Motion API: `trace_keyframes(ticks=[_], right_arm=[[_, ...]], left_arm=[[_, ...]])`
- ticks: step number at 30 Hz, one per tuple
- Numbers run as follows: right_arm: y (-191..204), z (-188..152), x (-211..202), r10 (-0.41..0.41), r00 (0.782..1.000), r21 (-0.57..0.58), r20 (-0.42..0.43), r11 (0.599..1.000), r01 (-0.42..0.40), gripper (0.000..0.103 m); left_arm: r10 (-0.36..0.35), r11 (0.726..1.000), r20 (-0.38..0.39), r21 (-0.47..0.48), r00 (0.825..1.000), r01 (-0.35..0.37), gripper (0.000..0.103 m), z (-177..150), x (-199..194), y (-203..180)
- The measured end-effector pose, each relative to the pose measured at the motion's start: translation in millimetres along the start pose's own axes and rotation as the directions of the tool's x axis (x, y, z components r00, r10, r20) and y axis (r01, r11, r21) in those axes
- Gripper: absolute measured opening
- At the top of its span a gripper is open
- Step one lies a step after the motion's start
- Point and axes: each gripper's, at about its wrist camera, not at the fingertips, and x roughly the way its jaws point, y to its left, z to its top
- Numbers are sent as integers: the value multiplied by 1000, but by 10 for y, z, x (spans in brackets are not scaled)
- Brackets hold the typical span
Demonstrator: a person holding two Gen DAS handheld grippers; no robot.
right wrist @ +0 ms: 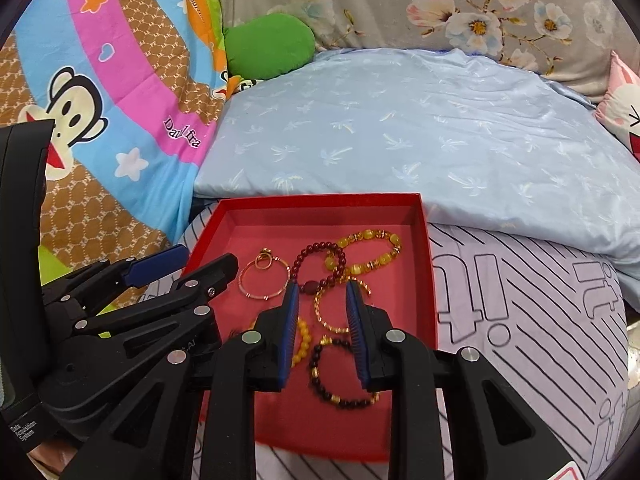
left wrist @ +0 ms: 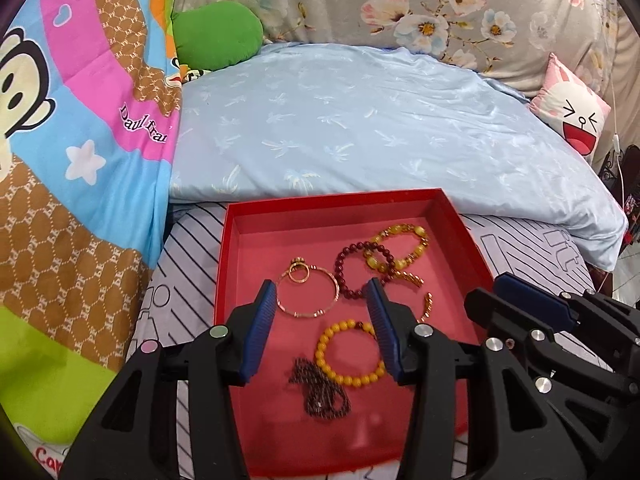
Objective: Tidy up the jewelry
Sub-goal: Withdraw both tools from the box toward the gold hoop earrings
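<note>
A red tray [left wrist: 256, 216] [right wrist: 428, 280] lies on the bed and holds several pieces of jewelry. In the left wrist view: a gold bangle [left wrist: 308, 306] with a ring on it, a dark red bead bracelet [left wrist: 352, 280], a yellow stone bracelet [left wrist: 400, 248], a yellow bead bracelet [left wrist: 344, 360] and a dark chain [left wrist: 320, 394]. My left gripper [left wrist: 322, 296] is open and empty above the tray. My right gripper [right wrist: 322, 294] is open and empty over a thin gold bracelet [right wrist: 320, 312] and a dark bead bracelet [right wrist: 340, 384]. It also shows in the left wrist view [left wrist: 520, 292].
A pale blue quilt [left wrist: 360, 128] lies folded behind the tray. A cartoon monkey blanket [left wrist: 80, 120] is piled to the left, with a green cushion [left wrist: 216, 34] behind it. A pink face pillow [left wrist: 572, 112] sits at the far right. The striped sheet [right wrist: 520, 300] surrounds the tray.
</note>
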Motion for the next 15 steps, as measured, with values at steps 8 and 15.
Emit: trace_keyframes(ticks=[8, 15], right_arm=[[101, -448, -432, -4, 1000, -18, 8, 1000, 4, 25], [172, -894, -716, -6, 1000, -32, 1, 999, 6, 24]], left_arm=[[-24, 1000, 2, 16, 1000, 24, 44, -427, -441, -108], [-38, 999, -16, 14, 999, 39, 44, -828, -679, -180]])
